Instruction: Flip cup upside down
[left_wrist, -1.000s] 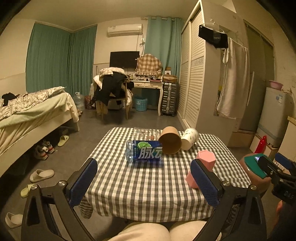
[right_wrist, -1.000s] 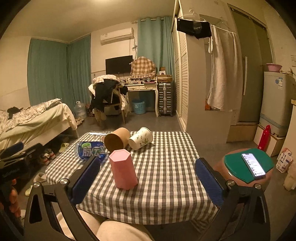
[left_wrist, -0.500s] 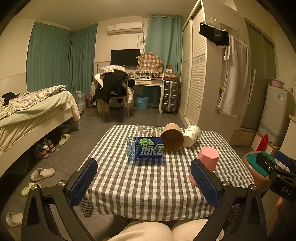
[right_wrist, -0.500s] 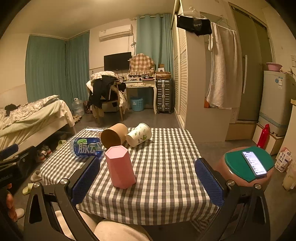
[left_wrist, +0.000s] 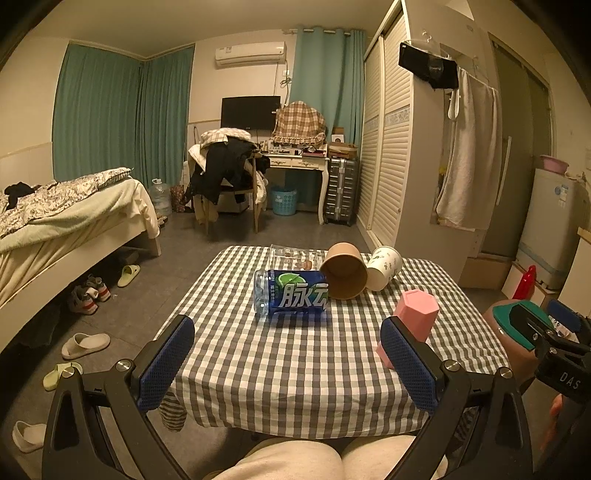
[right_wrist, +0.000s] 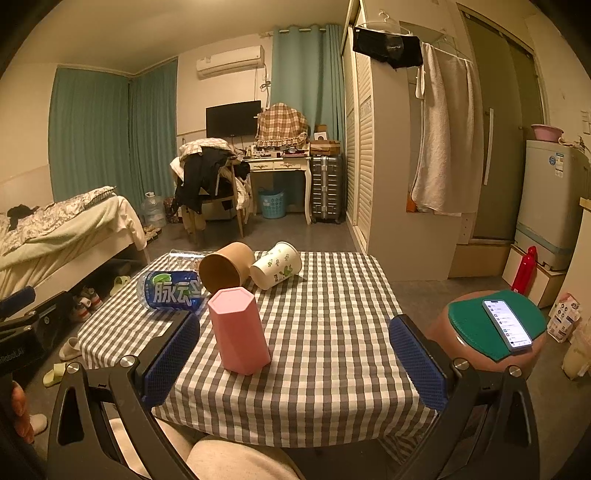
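Observation:
A pink hexagonal cup (right_wrist: 240, 330) stands closed end up on the checked tablecloth (right_wrist: 332, 332), near the table's front; it also shows in the left wrist view (left_wrist: 413, 321), partly behind my right-hand finger. A brown paper cup (right_wrist: 225, 269) and a white patterned paper cup (right_wrist: 277, 264) lie on their sides further back. My left gripper (left_wrist: 291, 360) is open and empty before the table's front edge. My right gripper (right_wrist: 295, 358) is open and empty, the pink cup just beyond its left finger.
A blue-labelled bottle (left_wrist: 291, 297) lies on its side mid-table, with a clear plastic box (left_wrist: 295, 254) behind it. A stool with a green pad and a phone (right_wrist: 506, 325) stands right of the table. A bed (left_wrist: 55, 229) and slippers (left_wrist: 85, 339) are left.
Both grippers have moved slightly forward and closer to the table; the objects look larger. Nothing on the table has moved. Both grippers stay open.

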